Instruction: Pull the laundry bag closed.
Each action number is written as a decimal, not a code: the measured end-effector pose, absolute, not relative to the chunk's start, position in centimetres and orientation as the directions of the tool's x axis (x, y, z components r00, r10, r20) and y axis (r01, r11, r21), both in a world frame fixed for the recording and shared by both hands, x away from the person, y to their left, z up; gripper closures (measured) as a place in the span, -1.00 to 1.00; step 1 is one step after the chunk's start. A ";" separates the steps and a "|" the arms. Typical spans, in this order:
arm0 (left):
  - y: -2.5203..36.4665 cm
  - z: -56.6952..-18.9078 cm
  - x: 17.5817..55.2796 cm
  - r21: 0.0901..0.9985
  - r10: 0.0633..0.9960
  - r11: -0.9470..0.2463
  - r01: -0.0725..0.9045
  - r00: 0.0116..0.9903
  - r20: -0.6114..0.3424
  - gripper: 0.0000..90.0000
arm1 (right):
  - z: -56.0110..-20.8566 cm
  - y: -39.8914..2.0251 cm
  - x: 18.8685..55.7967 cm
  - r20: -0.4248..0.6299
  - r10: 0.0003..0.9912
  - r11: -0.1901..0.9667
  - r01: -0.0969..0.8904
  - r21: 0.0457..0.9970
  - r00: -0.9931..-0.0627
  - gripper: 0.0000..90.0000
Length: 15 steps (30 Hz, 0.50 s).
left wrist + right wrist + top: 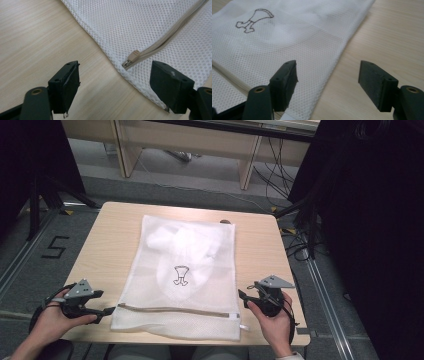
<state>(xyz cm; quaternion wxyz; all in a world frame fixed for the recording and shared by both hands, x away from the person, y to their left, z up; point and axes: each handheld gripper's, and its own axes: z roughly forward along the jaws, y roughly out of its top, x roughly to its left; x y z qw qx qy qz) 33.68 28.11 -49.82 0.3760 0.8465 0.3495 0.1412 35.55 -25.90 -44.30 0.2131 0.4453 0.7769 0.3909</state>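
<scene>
Lay flat at the middle of the wooden table: a white mesh laundry bag, long axis running away from the person, near edge close to the table's front edge.

At the far left, just off the bag's near left corner: the left gripper, held in the left hand and pointed toward the bag. Jaws stood wide apart, nothing between the pads. Seen along those jaws in the left gripper view: the bag's hemmed edge crossing the gap on a slant, bare wood under the one jaw, mesh under the other. Rested just ahead of the gap: the beige zipper pull, at the left end of the zipper, untouched.

Across the bag's near part: that zipper, a tan line running left to right, closed as far as could be told. Showed through the mesh farther up: a bundle of white cloth, and near the middle a small dark outline drawing.

At the right, just beside the bag's near right edge: the right gripper, held in the right hand, tips turned toward the bag. Jaws likewise wide apart and empty. In the right gripper view: one jaw above the mesh, the other above bare wood, the bag's side edge running between them.
</scene>
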 end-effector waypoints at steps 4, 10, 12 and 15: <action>28.1 -49.8 33.7 0.730 0.686 -0.488 0.478 0.727 -0.017 -0.48 | -44.2 -24.7 35.6 -0.021 0.829 0.349 0.487 0.801 -0.559 -0.25; 27.8 -50.1 33.8 0.737 0.686 -0.484 0.472 0.727 -0.015 -0.47 | -44.0 -20.7 35.8 -0.022 0.758 0.424 0.467 0.776 -0.652 -0.13; 27.6 -50.1 33.7 0.731 0.693 -0.465 0.499 0.720 -0.050 -0.47 | -43.8 -18.9 35.8 -0.014 0.727 0.452 0.463 0.762 -0.687 -0.09; 27.6 -50.1 33.8 0.731 0.679 -0.485 0.481 0.734 -0.033 -0.47 | -43.5 -16.0 36.4 -0.053 0.666 0.498 0.391 0.774 -0.744 0.00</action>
